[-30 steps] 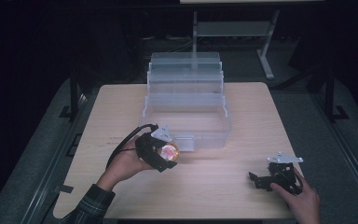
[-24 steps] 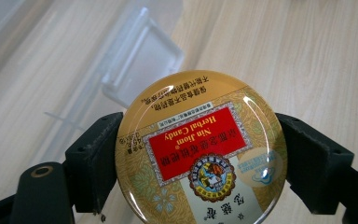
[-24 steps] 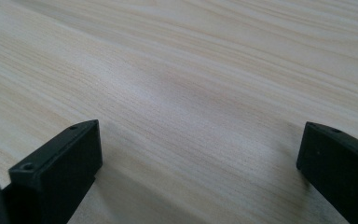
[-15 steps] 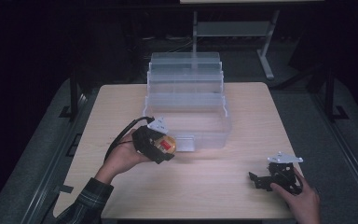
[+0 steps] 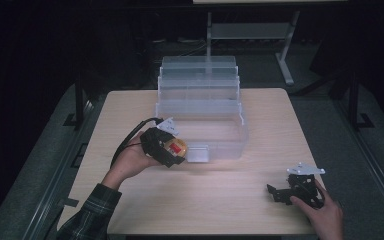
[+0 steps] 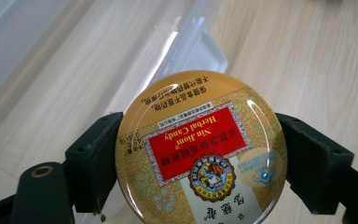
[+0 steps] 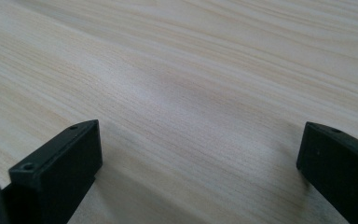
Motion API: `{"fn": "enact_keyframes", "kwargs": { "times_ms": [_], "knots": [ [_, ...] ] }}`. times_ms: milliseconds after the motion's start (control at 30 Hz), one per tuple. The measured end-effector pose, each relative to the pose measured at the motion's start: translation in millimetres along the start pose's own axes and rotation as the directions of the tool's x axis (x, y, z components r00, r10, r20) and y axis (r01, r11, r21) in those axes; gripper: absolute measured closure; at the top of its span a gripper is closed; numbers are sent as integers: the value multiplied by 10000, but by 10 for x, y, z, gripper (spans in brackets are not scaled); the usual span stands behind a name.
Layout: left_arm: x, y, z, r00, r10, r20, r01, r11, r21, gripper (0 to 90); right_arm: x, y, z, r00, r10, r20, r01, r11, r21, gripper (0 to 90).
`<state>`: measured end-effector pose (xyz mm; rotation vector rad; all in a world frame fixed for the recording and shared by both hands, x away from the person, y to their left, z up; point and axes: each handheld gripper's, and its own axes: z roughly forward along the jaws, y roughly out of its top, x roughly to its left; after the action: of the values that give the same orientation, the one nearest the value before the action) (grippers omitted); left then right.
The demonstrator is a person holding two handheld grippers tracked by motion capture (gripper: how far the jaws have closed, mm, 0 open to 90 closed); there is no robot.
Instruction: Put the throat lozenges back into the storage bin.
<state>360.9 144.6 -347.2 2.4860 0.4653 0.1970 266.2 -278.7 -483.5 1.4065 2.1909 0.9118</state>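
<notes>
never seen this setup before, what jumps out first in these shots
The round gold herbal candy tin with its red label stands out, clamped between the left gripper's jaws at the front of the clear plastic storage box. The right gripper sits open low over the bare wooden table.

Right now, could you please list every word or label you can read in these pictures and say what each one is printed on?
"Nin Jiom": on the red panel of the round candy tin clamped in the left hand-held gripper, seen upside down.
"Herbal Candy": same red panel, the line next to it.
Chinese characters on the red panel, along the gold rim and near the emblem: too small to read reliably.
The clear plastic bin and wooden table show no text.
</notes>
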Motion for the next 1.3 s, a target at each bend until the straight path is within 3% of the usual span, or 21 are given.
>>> {"fn": "enact_keyframes", "kwargs": {
  "times_ms": [500,733,1133,1300],
  "knots": [
    [216,43,-6,9989,-325,-326,326,9995,24,196,0,0,0,10000,3,-6,-3,10000,2,0],
    [334,10,9,9964,-680,-504,678,9977,-53,196,0,0,1,10000,1,-7,-1,10000,1,0],
    [546,-78,34,9849,-1503,-855,1481,9885,-319,196,0,0,0,10000,4,-6,-4,10000,2,0],
    [609,-76,28,9816,-1502,-1177,1496,9886,-143,196,0,0,1,10000,5,-6,-5,10000,2,0]
  ]
}}
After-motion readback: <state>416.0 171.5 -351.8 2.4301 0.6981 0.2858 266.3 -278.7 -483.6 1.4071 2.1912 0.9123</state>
